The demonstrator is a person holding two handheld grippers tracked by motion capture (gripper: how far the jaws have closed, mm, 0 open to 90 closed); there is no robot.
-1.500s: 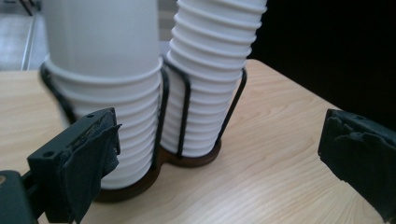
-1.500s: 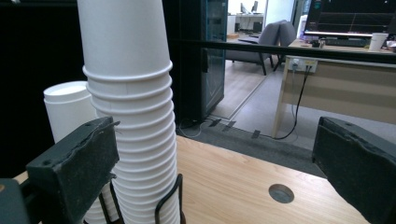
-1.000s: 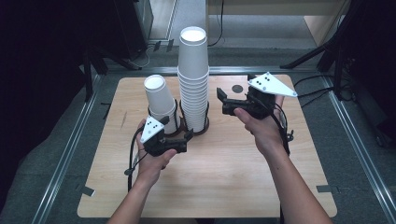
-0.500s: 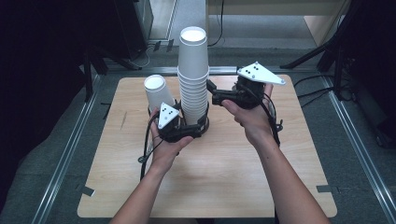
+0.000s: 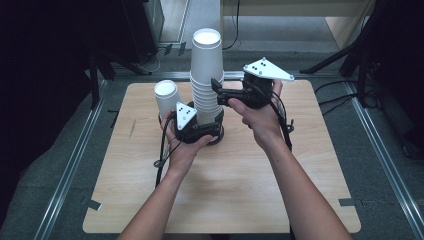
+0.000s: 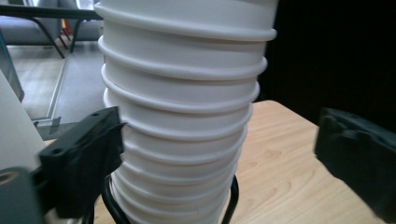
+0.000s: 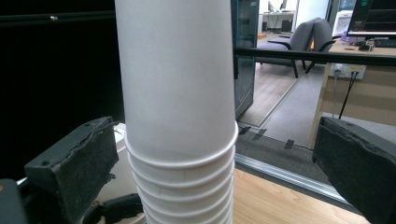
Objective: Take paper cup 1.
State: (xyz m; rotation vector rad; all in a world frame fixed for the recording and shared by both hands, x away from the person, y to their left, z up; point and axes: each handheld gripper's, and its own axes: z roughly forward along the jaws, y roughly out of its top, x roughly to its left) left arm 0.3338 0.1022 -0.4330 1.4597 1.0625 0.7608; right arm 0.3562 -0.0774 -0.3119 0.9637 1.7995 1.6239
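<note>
A tall stack of white paper cups stands a little beyond the middle of the wooden table, its base ringed by a black wire holder. Both grippers are at this stack.

The left gripper sits at the foot of the stack, at about 7 o'clock from it in the high view, low near the tabletop. In the left gripper view its jaws are spread apart: the stack rises between them, the left-hand jaw touching or all but touching the rolled rims, the right-hand jaw well apart from the cups. So this gripper is open around the lower cups, not clamped on them.

The right gripper comes in from about 3 o'clock of the stack, higher up, at the level where the topmost cup's rim meets the nested rims beneath. In the right gripper view the stack stands between its two jaws, with a gap on each side; the jaws are wide and grip nothing.

A single white cup stands upside down at about 9 o'clock from the stack, just beside it and just beyond the left hand.
</note>
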